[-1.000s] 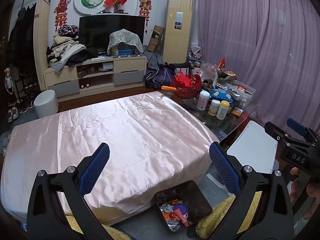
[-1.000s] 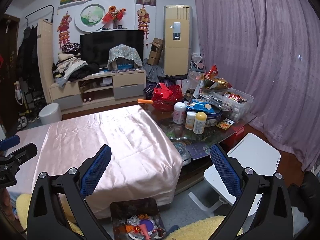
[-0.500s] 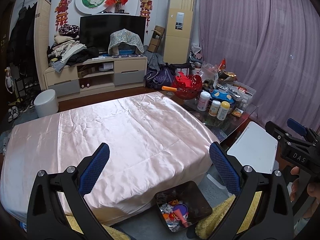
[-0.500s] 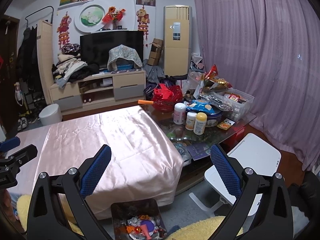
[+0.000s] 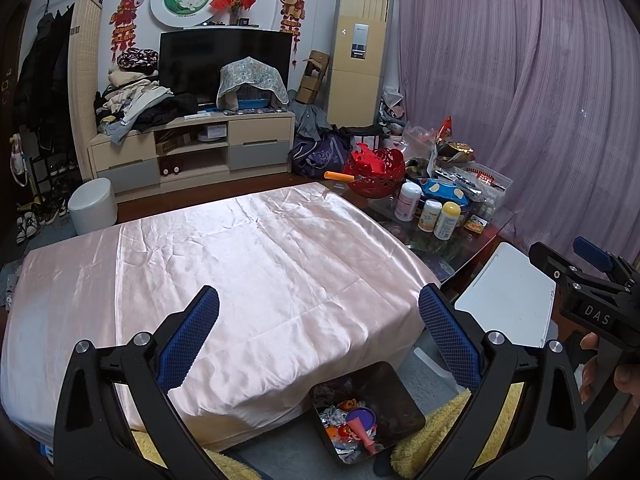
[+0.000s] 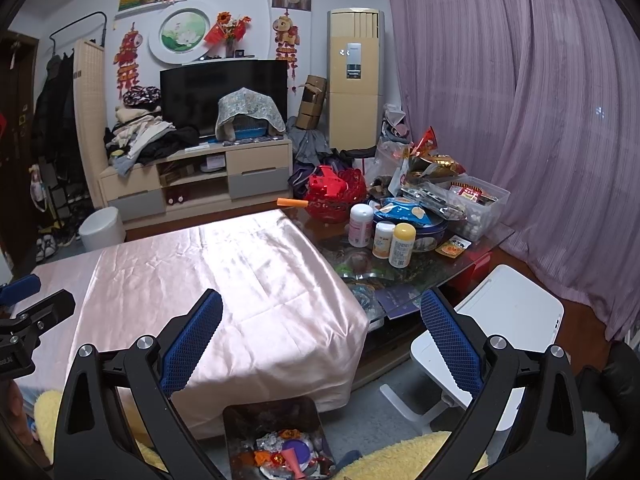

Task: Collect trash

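A dark square trash bin (image 5: pixel 400 408) stands on the floor at the near edge of the table and holds crumpled wrappers, a purple lid and a pink piece; it also shows in the right wrist view (image 6: pixel 248 424). My left gripper (image 5: pixel 320 336) is open and empty, held above the table's near edge over the bin. My right gripper (image 6: pixel 322 336) is open and empty, above the table's near right corner. The table (image 5: pixel 260 264) is covered by a pink satin cloth with nothing lying on it.
A glass coffee table (image 6: pixel 420 272) to the right carries bottles, a red basket (image 6: pixel 336 196) and snack packets. A white stool (image 6: pixel 508 320) stands near right. A white round bin (image 5: pixel 93 208) and a TV cabinet (image 5: pixel 192 152) stand far back.
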### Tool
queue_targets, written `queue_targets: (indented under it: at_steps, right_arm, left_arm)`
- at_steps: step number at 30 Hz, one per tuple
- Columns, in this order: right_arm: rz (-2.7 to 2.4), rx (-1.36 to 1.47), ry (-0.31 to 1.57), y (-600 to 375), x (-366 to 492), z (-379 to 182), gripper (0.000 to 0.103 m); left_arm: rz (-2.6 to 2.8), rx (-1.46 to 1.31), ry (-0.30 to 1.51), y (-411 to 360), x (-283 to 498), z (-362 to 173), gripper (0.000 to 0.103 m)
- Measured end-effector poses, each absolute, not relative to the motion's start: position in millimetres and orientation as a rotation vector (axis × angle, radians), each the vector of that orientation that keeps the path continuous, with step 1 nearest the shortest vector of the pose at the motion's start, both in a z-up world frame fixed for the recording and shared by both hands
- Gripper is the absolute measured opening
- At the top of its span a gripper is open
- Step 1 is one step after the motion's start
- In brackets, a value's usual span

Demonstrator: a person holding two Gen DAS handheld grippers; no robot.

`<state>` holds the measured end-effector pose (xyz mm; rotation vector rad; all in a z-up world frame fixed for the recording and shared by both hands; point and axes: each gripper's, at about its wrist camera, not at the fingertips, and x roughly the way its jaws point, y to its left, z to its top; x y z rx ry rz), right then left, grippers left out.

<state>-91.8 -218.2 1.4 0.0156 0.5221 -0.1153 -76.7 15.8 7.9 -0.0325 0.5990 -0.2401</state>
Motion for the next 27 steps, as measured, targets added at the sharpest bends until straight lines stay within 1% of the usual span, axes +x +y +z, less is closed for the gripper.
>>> queue_targets:
  at_steps: [27]
  right_arm:
    - [-0.119,0.019,0.531,-214.6,-89.3,-2.8,0.1]
  left_arm:
    - [-0.241,-0.035,0.605,17.0,-74.6,5.1,0.095]
